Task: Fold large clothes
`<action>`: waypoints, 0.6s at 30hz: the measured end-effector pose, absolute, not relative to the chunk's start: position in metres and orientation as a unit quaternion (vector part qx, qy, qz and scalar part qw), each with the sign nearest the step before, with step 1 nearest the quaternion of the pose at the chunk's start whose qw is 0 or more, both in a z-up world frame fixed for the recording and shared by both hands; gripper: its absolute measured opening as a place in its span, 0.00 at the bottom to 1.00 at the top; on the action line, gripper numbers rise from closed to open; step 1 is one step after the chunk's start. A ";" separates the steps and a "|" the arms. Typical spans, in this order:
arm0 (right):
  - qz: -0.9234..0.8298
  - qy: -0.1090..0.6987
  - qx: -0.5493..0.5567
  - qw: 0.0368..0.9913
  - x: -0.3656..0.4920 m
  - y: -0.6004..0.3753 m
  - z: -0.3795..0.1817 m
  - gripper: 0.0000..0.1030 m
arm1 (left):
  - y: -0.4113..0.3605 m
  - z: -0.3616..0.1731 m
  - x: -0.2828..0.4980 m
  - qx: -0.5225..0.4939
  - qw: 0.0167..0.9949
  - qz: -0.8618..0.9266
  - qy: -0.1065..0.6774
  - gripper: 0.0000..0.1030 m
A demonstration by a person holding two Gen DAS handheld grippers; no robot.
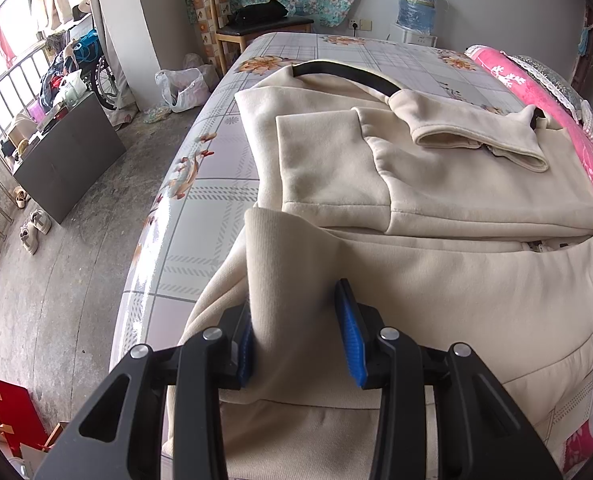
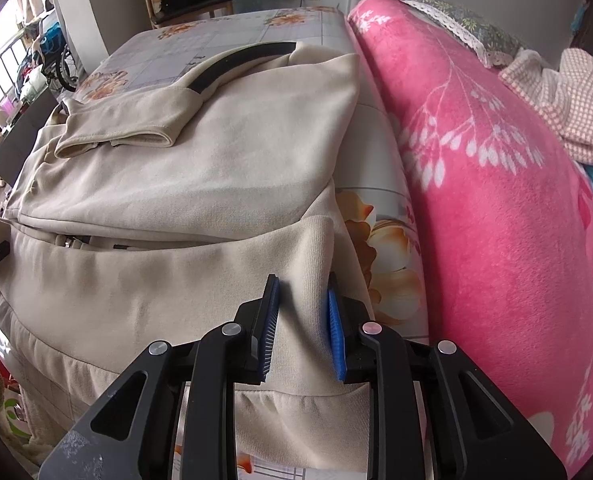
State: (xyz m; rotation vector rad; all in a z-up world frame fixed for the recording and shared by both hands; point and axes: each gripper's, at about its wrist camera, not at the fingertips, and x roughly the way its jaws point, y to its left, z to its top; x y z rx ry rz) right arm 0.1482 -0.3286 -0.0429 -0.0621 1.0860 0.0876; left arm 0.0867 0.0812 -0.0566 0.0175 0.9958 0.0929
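A large cream sweatshirt (image 1: pixel 436 184) with a black-lined collar lies on the bed, its sleeves folded across the body. My left gripper (image 1: pixel 300 328) has its jaws apart around a raised fold of the ribbed hem (image 1: pixel 272 264) at the garment's left corner; the fabric touches the left pad only. In the right wrist view the same sweatshirt (image 2: pixel 216 152) fills the middle. My right gripper (image 2: pixel 302 320) straddles the ribbed hem's right corner (image 2: pixel 308 248), jaws apart with cloth between them. The hem is lifted and folded toward the body.
The bed has a floral checked sheet (image 1: pixel 200 200). A rolled pink blanket (image 2: pixel 496 200) lies along the right side with a checked pillow (image 2: pixel 568 112). A wooden chair (image 1: pixel 256 20), water dispenser (image 1: pixel 416 4), plastic bag (image 1: pixel 180 88), dark cabinet (image 1: pixel 68 164) and shoes (image 1: pixel 34 228) stand on the floor at left.
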 end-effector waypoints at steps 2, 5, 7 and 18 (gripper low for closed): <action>0.040 0.515 -0.034 0.855 0.147 -0.327 -0.043 0.21 | 0.081 -0.056 0.087 0.008 0.878 0.044 0.477 0.34; 0.034 0.511 -0.041 0.858 0.145 -0.326 -0.043 0.18 | 0.082 -0.057 0.087 0.005 0.879 0.044 0.475 0.35; 0.030 0.507 -0.044 0.860 0.142 -0.324 -0.043 0.14 | 0.083 -0.057 0.087 0.003 0.881 0.042 0.471 0.36; 0.024 0.446 -0.038 0.894 0.100 -0.324 -0.002 0.03 | 0.091 -0.028 0.048 -0.004 0.910 0.008 0.414 0.08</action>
